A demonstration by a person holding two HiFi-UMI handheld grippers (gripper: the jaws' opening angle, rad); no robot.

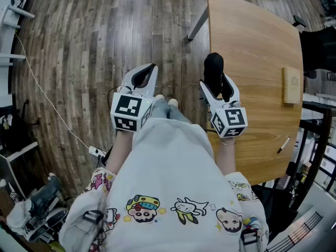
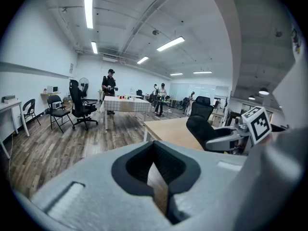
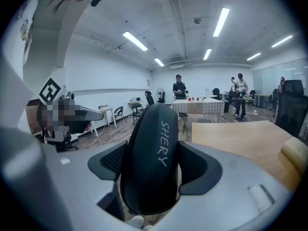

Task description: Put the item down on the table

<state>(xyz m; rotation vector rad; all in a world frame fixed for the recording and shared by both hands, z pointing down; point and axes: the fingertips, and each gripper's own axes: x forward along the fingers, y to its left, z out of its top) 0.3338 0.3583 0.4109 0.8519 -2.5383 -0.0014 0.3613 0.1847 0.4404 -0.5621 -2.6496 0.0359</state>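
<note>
Firmly, the right gripper (image 3: pixel 155 174) clamps a black oblong hard case (image 3: pixel 147 148) upright between its pads. The case is closed, so its contents cannot be seen. It hangs about over the near edge of the light wooden table (image 1: pixel 252 51), with bare tabletop spreading beyond. A tan rectangular block (image 1: pixel 292 85) and a pen (image 1: pixel 284 144) lie well apart from it. The left gripper (image 1: pixel 143 79), jaws together and empty, hangs over the wood-plank floor (image 1: pixel 79 62).

Pale grey shirt (image 1: pixel 173 161) with cartoon figures (image 1: pixel 143 206), perhaps light shoes (image 1: pixel 167 103).
</note>
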